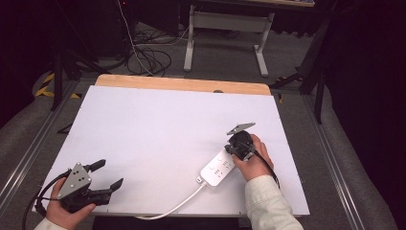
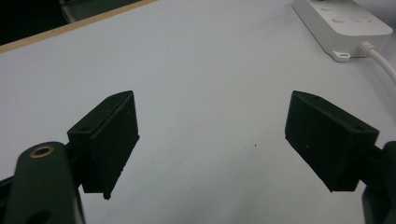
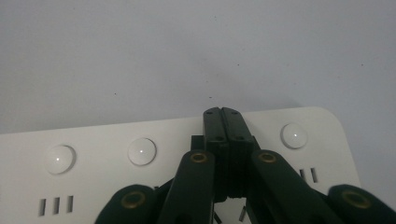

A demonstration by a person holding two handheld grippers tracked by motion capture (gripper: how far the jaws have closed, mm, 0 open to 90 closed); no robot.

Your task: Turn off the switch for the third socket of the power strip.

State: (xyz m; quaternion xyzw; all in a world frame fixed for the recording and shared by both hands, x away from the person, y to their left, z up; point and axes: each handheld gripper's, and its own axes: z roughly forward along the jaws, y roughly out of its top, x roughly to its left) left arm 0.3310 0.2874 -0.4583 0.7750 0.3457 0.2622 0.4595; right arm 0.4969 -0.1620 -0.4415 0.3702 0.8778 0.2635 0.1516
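Power strip (image 1: 218, 168) under right gripper (image 3: 222, 112), jaws closed, tips at button row.
Could skid if pressed off-centre; left gripper (image 2: 212, 140) open, idle.

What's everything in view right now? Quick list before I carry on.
power strip: one, white, front right of the board, under the right hand-held gripper
round buttons: three showing, white, in a row along the strip
power cord: one, white, runs from the strip's near end off the front edge
board: one, white, covers the table
table edge: wood, far side
desk frame: grey, on the floor beyond
floor cables: black and white, far left
left hand-held gripper: black, open, front left
right hand-held gripper: black, shut, tips over the strip
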